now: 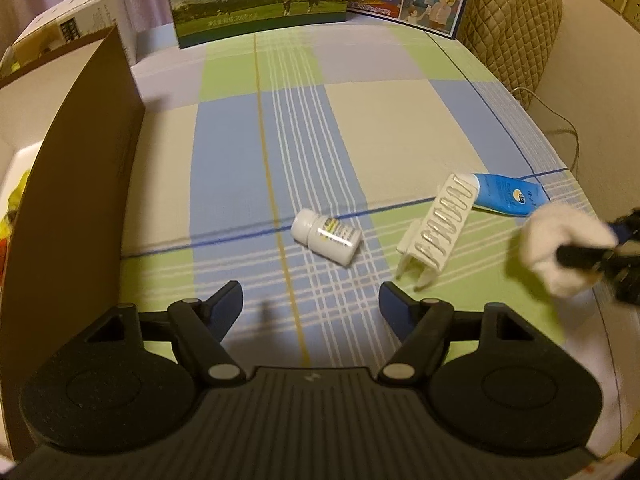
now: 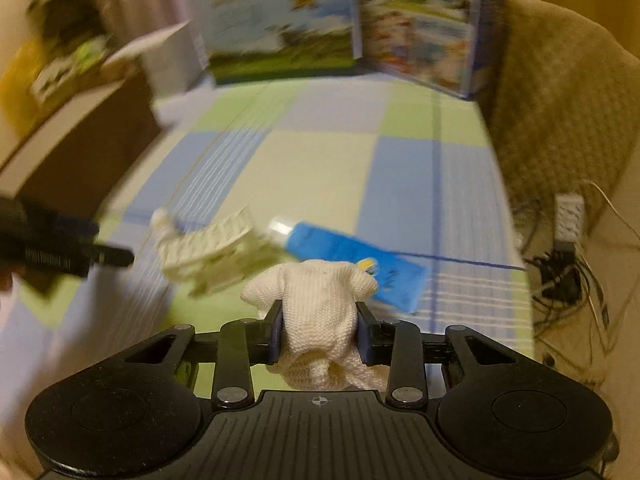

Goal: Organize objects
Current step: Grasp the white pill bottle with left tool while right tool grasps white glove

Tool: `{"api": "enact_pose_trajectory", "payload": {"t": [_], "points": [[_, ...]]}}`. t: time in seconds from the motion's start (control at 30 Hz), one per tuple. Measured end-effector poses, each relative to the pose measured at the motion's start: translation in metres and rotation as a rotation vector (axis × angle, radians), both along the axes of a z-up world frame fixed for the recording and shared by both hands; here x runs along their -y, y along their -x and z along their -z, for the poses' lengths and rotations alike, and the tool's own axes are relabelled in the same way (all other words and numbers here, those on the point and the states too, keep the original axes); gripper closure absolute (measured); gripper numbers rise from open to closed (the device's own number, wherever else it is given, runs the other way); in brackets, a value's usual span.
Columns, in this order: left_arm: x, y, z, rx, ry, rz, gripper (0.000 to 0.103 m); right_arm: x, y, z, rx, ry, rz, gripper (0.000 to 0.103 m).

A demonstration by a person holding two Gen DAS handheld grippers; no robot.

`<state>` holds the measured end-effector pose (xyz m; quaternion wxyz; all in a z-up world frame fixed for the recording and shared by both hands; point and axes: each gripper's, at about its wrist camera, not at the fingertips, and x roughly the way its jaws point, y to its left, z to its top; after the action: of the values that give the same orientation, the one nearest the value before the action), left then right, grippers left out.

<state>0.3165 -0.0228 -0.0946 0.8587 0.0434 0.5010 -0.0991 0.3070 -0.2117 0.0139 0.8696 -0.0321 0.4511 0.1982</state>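
Note:
My right gripper (image 2: 319, 326) is shut on a white knitted cloth (image 2: 316, 312), held above the table; the cloth also shows at the right of the left wrist view (image 1: 560, 248). My left gripper (image 1: 311, 308) is open and empty, low over the checked tablecloth (image 1: 360, 120). A white pill bottle (image 1: 326, 236) lies on its side just ahead of it. A white plastic rack (image 1: 436, 224) lies to the bottle's right, beside a blue tube (image 1: 508, 194). The right wrist view is blurred; the rack (image 2: 212, 248) and tube (image 2: 352, 256) lie ahead of the cloth.
A brown cardboard box (image 1: 80, 184) stands at the left, with coloured items inside. Milk cartons (image 1: 260, 0) stand at the table's far edge. A quilted chair back (image 1: 512, 20) is at the far right. Cables and a power strip (image 2: 568, 216) lie on the floor to the right.

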Motion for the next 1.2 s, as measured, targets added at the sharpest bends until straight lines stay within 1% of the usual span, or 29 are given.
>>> {"api": "enact_pose_trajectory", "payload": {"t": [0.17, 0.23, 0.47, 0.53, 0.6, 0.7, 0.73, 0.77, 0.83, 0.97, 1.2], "points": [[0.004, -0.017, 0.005, 0.009, -0.018, 0.050, 0.035, 0.015, -0.010, -0.011, 0.006, -0.041, 0.097, 0.071], [0.005, -0.025, 0.009, -0.002, -0.017, 0.069, 0.037, 0.019, -0.011, -0.013, 0.000, -0.052, 0.115, 0.071], [0.011, -0.046, 0.022, -0.027, -0.018, 0.155, 0.038, 0.026, -0.013, -0.009, -0.023, -0.060, 0.158, 0.071], [0.015, -0.050, 0.026, -0.027, -0.027, 0.176, 0.043, 0.028, -0.013, -0.008, -0.027, -0.056, 0.168, 0.071], [0.016, -0.053, 0.029, -0.032, -0.020, 0.196, 0.045, 0.029, -0.013, -0.007, -0.030, -0.053, 0.176, 0.071], [0.018, -0.057, 0.035, -0.041, -0.028, 0.214, 0.057, 0.030, -0.013, -0.007, -0.031, -0.051, 0.186, 0.071], [0.018, -0.057, 0.036, -0.042, -0.030, 0.218, 0.060, 0.030, -0.012, -0.007, -0.031, -0.051, 0.188, 0.071], [0.018, -0.058, 0.037, -0.043, -0.031, 0.222, 0.060, 0.031, -0.012, -0.007, -0.031, -0.050, 0.190, 0.071], [0.018, -0.056, 0.037, -0.037, -0.029, 0.224, 0.060, 0.031, -0.012, -0.007, -0.029, -0.050, 0.195, 0.071], [0.015, -0.048, 0.031, -0.017, -0.013, 0.198, 0.060, 0.029, -0.011, -0.009, -0.021, -0.055, 0.193, 0.071], [0.001, -0.028, 0.004, 0.033, 0.038, 0.118, 0.060, 0.020, -0.004, -0.022, 0.009, -0.083, 0.161, 0.071]]}}
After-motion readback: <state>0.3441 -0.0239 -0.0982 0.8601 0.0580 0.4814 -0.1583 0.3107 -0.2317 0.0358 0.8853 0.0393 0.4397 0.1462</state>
